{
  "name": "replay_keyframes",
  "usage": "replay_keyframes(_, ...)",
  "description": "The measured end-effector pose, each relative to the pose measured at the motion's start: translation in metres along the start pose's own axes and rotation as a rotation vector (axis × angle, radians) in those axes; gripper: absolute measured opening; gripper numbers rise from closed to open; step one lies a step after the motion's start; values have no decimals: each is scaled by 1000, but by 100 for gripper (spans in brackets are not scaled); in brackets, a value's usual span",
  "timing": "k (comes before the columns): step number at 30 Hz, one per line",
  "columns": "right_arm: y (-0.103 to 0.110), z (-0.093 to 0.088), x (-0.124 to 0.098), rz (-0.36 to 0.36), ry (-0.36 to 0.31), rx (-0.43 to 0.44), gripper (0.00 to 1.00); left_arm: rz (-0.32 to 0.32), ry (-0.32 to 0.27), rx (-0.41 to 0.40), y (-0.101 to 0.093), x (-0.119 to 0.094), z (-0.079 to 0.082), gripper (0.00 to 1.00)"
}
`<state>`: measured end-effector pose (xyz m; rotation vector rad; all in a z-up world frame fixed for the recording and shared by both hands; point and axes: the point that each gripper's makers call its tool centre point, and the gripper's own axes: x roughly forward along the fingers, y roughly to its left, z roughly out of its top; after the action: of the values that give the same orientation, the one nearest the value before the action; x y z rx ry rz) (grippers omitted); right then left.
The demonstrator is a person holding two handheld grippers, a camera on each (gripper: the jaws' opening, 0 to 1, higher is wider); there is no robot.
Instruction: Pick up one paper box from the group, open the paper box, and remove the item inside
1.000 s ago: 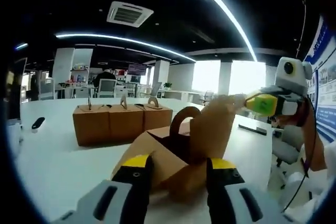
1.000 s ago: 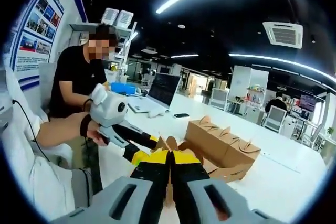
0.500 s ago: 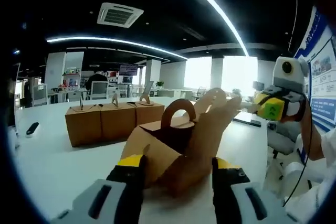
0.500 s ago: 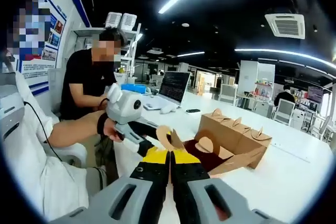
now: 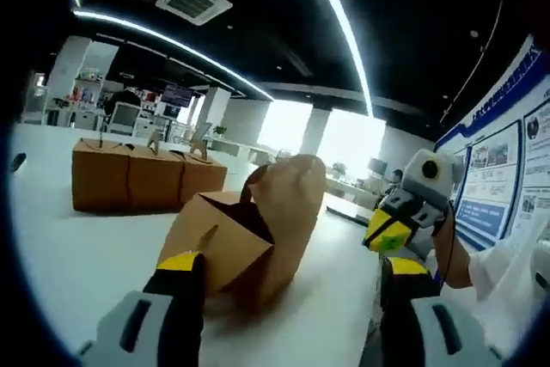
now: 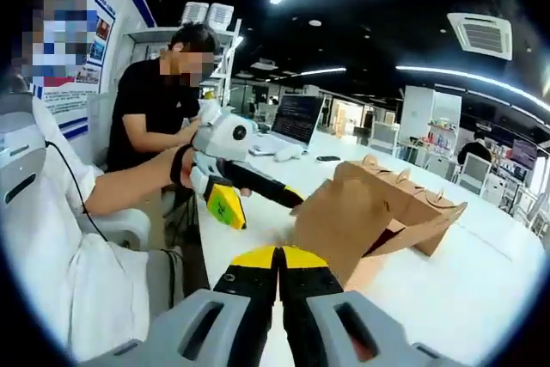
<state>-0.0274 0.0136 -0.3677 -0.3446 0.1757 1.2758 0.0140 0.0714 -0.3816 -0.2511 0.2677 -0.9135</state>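
An open brown paper box [image 5: 232, 242] lies tilted on the white table [image 5: 77, 255], its tall handled flap [image 5: 288, 195] raised and its inside dark, so I cannot make out an item. My left gripper [image 5: 292, 272] stands wide open, one jaw on each side of the box and clear of it. My right gripper [image 5: 387, 231] hangs to the right of the flap, apart from it. In the right gripper view the right gripper [image 6: 278, 257] is shut with nothing between its jaws, just short of the box [image 6: 339, 217]. The left gripper [image 6: 249, 202] spreads beside that box.
A row of three shut paper boxes [image 5: 137, 176] stands behind the open one, and the row [image 6: 391, 185] shows past it in the right gripper view. A seated person [image 6: 150, 126] and a laptop [image 6: 296, 118] are at the table's far end. Bare tabletop [image 6: 481, 298] lies to the right.
The right gripper has let go of the raised flap and drawn away from it. The left gripper's jaws have spread wider around the box. Both views have shifted.
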Motion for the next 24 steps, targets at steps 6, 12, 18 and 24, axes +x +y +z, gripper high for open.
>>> replay_keyframes(6,-14,15,-6,-45,-27,6,4,41,-2,1,7,0,2,83)
replay_keyframes(12,-43,42,-13,-167,-66,-43,26,134,-3,89,18,1,5,80)
replay_keyframes(18,-71,60,3,-250,-4,-188,26,170,4,128,20,5,5,75)
replay_keyframes(24,-80,47,24,-270,68,-263,19,163,15,131,16,4,2,74)
